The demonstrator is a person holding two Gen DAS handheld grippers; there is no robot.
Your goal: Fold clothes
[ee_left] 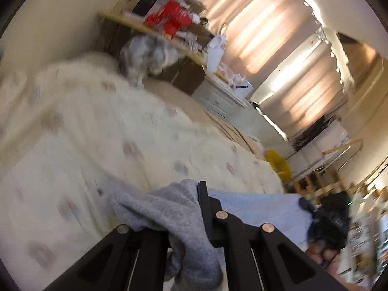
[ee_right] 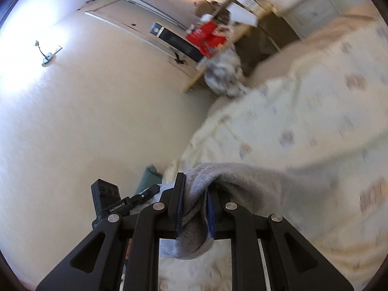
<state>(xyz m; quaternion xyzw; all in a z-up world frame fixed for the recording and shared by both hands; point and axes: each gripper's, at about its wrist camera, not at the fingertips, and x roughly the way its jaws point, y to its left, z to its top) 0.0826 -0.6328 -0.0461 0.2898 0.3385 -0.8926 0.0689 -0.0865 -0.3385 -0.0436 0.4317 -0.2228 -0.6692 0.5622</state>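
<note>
Left wrist view: the left gripper sits at the near edge, both black arms in sight; the picture is blurred.
Left jaws: pinching a fold of the grey garment, which bunches over the left finger and hangs down between the arms.
Garment, left view: from the jaws it stretches right as a flat pale-blue-grey band toward a dark device at the far right edge, where fingers of a hand show just below.
Right wrist view: the right gripper fills the near edge, tilted against the room.
Right jaws: pressed together on a thick fold of the same garment, which drapes over the right finger and sags below the jaws.
Garment, right view: it runs right from the jaws in a taut grey strip, lifted above the bed.
Bed: covered in a cream quilt with faint printed patches; it lies beneath and beyond the garment in both views.
Far end: a grey crumpled cloth hangs off a wooden shelf carrying a red package.
Right side, left view: sunlit curtains.
</note>
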